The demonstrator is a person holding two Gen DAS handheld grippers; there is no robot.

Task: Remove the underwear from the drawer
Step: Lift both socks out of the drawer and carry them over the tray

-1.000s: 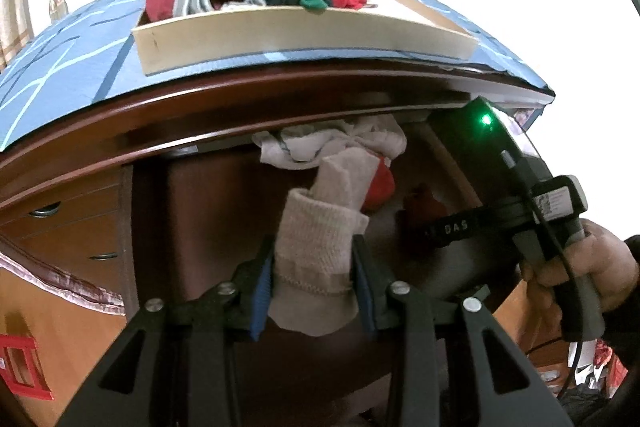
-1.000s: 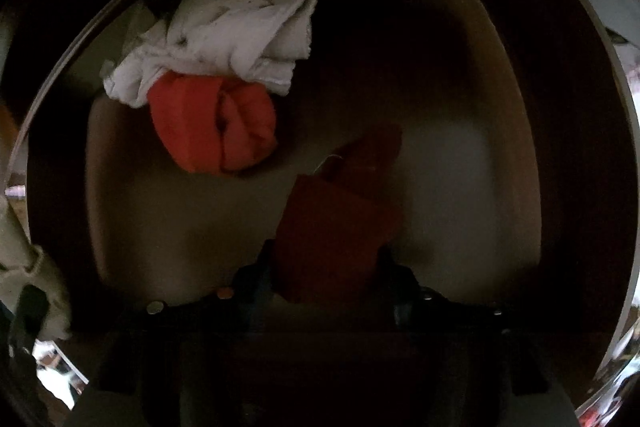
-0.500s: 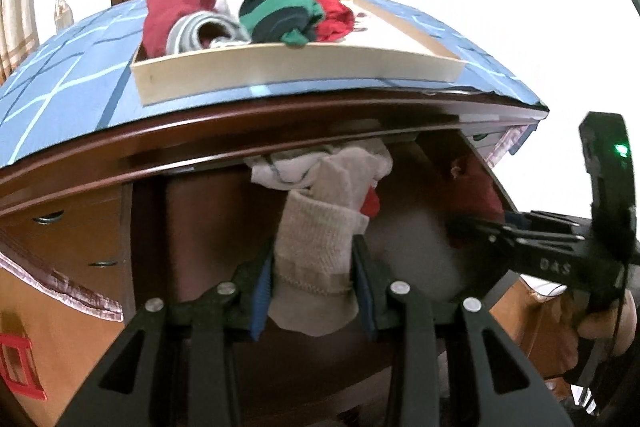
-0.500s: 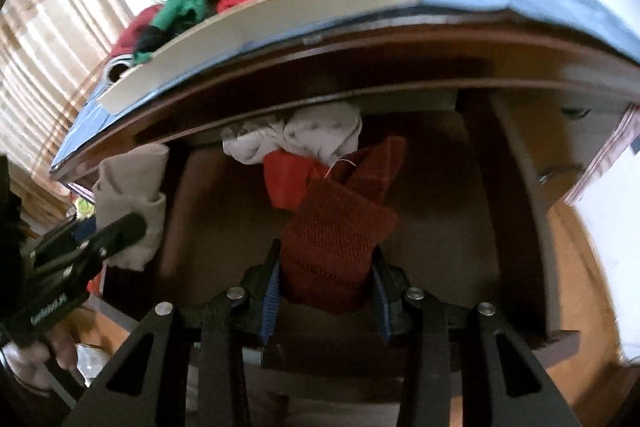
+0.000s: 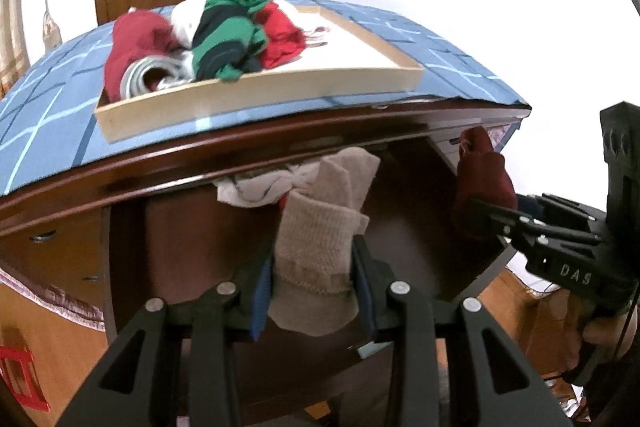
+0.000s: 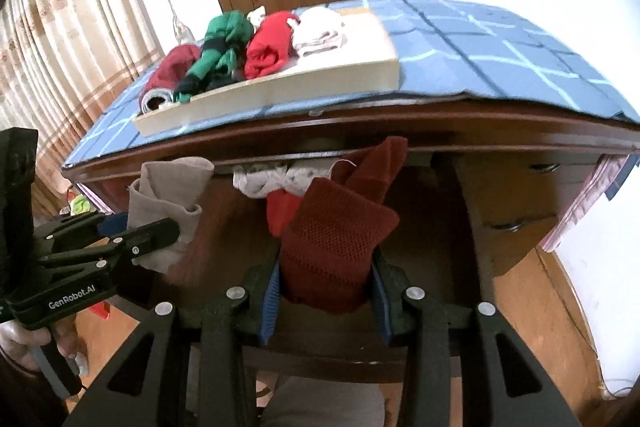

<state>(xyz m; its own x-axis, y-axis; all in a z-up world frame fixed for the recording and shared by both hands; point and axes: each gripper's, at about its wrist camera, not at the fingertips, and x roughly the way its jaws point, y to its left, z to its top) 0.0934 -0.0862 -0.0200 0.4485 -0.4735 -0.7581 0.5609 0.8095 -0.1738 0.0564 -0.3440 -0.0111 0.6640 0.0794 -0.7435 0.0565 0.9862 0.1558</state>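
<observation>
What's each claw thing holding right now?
Left gripper: closed on a beige sock.
Right gripper: closed on a dark red sock.

Both wrist cams sit close over the open drawer, looking fwd and down; left cam views from the left, right from the right; both share the tray, probably wooden.

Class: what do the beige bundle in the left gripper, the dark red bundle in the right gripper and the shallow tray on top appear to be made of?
Beige bundle: soft knit, probably cotton; ribbed rows show.
Dark red bundle: coarser mesh-like knit; dotted weave shows.
Tray: pale, matt, seemingly unvarnished wood or board; plain flat rim.
</observation>
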